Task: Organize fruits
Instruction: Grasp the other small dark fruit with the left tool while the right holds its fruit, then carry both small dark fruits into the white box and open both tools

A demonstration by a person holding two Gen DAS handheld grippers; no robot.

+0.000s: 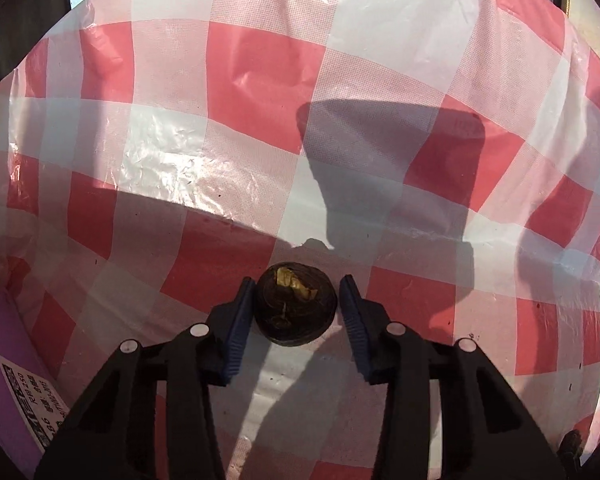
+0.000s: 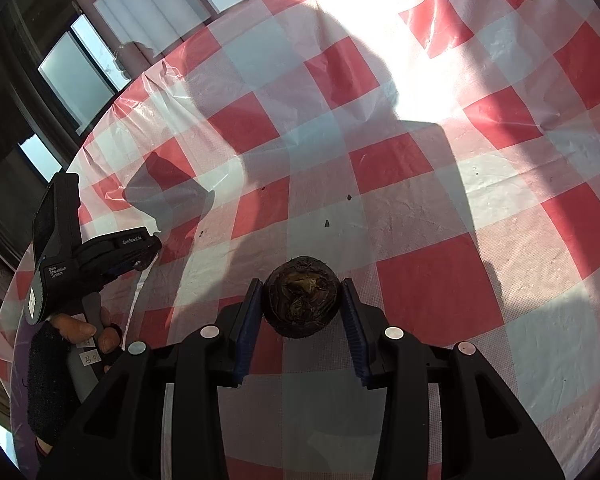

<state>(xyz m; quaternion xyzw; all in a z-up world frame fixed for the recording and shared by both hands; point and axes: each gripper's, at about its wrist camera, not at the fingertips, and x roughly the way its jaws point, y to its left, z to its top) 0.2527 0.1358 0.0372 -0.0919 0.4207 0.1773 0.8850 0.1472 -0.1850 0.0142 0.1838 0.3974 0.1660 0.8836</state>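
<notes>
In the left wrist view, my left gripper (image 1: 297, 294) holds a dark round water chestnut (image 1: 295, 304) with a yellowish torn patch on top; both blue pads touch its sides. In the right wrist view, my right gripper (image 2: 302, 298) is shut on a second dark round water chestnut (image 2: 302, 296), held above the checked cloth. The left gripper's body (image 2: 96, 256) and the gloved hand holding it also show at the left edge of the right wrist view.
A red-and-white checked plastic tablecloth (image 1: 260, 92) covers a round table. A purple object with a white label (image 1: 20, 392) lies at the lower left of the left wrist view. Windows (image 2: 76, 76) stand beyond the table's far-left edge. Small dark crumbs (image 2: 327, 223) lie on the cloth.
</notes>
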